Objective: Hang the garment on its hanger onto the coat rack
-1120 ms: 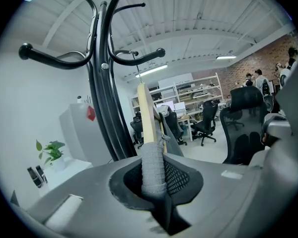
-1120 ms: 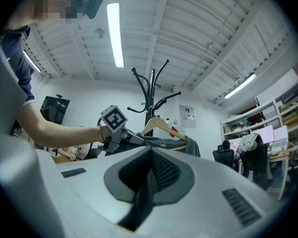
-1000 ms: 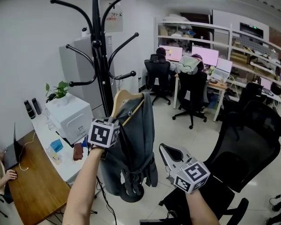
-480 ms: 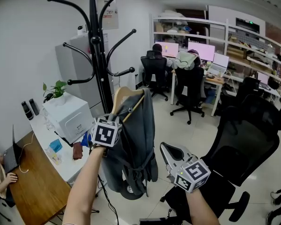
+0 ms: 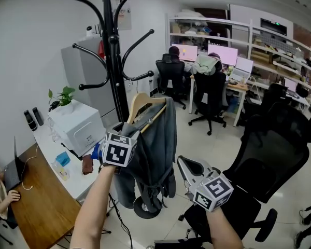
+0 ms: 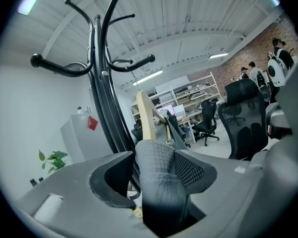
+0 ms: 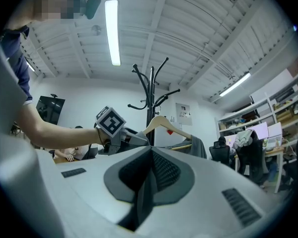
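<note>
**L fingers apart round the garment, R fingers closed**

We see the left gripper (image 6: 156, 170) w/ its fingers apart. They've just been opening. A fold of the grey garment (image 5: 156, 144) sits between them, w/ a gap showing on one side, so there's no squeeze on it. The right gripper (image 7: 151, 158) has its fingers closed together, w/ nothing between. It sits lower & to the right of the garment, apart from it, and faces the rack.

The garment is draped on a wooden hanger (image 5: 141, 104). The hanger is tilted, just beside the pole of the black coat rack (image 5: 113, 61) & below its lowest arm. We can't tell whether the hanger's hook is over a rack arm. The rack's base shows on the floor (image 5: 197, 139) under the garment's hem.

Left of the rack is a white worktop (image 5: 72, 183) w/ a white box (image 5: 78, 131) & a small plant (image 5: 63, 97). On the right, a black office chair (image 5: 272, 165) stands near the right gripper.
</note>
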`<action>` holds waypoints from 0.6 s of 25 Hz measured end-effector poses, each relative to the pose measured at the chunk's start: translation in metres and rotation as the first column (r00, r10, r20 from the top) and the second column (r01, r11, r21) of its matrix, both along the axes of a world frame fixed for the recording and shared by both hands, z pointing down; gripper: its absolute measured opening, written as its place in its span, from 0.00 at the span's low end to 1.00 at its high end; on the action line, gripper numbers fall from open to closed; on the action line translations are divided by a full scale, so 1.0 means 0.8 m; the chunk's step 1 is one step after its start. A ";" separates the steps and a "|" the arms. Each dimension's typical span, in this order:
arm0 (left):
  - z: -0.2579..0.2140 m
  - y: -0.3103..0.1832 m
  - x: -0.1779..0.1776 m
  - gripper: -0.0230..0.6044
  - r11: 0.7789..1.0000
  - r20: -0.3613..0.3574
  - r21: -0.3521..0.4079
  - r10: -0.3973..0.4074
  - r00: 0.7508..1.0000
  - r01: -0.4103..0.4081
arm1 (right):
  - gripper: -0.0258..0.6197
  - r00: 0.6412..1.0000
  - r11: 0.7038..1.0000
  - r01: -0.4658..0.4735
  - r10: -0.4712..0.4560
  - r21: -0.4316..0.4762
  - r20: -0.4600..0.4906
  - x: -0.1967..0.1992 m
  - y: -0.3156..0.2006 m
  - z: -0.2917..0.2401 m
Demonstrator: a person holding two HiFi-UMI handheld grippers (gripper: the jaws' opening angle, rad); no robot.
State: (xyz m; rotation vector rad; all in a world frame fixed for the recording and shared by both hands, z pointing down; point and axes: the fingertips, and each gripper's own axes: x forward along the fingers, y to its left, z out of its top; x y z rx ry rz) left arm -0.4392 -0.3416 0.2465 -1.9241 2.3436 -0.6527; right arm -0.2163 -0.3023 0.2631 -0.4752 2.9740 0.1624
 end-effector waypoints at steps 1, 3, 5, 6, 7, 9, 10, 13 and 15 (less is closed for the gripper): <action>-0.002 0.004 0.002 0.49 1.000 0.006 0.013 0.007 1.000 -0.007 | 0.04 1.000 1.000 0.003 -0.003 -0.002 0.000 -0.002 0.002 0.000; -0.008 0.013 0.006 0.55 0.999 0.013 0.038 0.024 1.000 -0.025 | 0.04 1.000 1.000 0.008 -0.008 -0.002 -0.001 -0.008 0.006 0.000; -0.014 0.021 0.009 0.57 0.997 0.012 0.061 0.042 0.999 -0.043 | 0.04 1.000 1.000 0.015 -0.015 0.000 -0.002 -0.015 0.010 0.001; -0.018 0.025 0.011 0.57 0.996 0.011 0.069 0.048 0.999 -0.049 | 0.04 1.000 1.000 0.018 -0.018 0.001 -0.003 -0.019 0.013 0.002; -0.021 0.030 0.011 0.57 0.996 0.012 0.076 0.052 0.999 -0.053 | 0.04 1.000 1.000 0.022 -0.022 0.002 -0.003 -0.022 0.015 0.001; -0.026 0.040 0.013 0.57 0.994 0.013 0.095 0.062 0.998 -0.063 | 0.04 1.000 1.000 0.029 -0.029 0.003 -0.004 -0.029 0.021 0.001; -0.030 0.048 0.016 0.57 0.992 0.010 0.111 0.065 0.998 -0.066 | 0.04 0.999 0.999 0.032 -0.031 0.004 -0.005 -0.031 0.024 0.000; -0.040 0.087 0.021 0.43 0.977 -0.021 0.209 0.049 0.999 -0.044 | 0.04 0.999 0.999 0.035 -0.035 0.007 -0.009 -0.036 0.029 0.000; -0.035 0.119 0.018 0.24 0.962 -0.070 0.274 0.038 0.997 -0.018 | 0.04 0.999 0.999 0.036 -0.035 0.006 -0.014 -0.040 0.032 0.001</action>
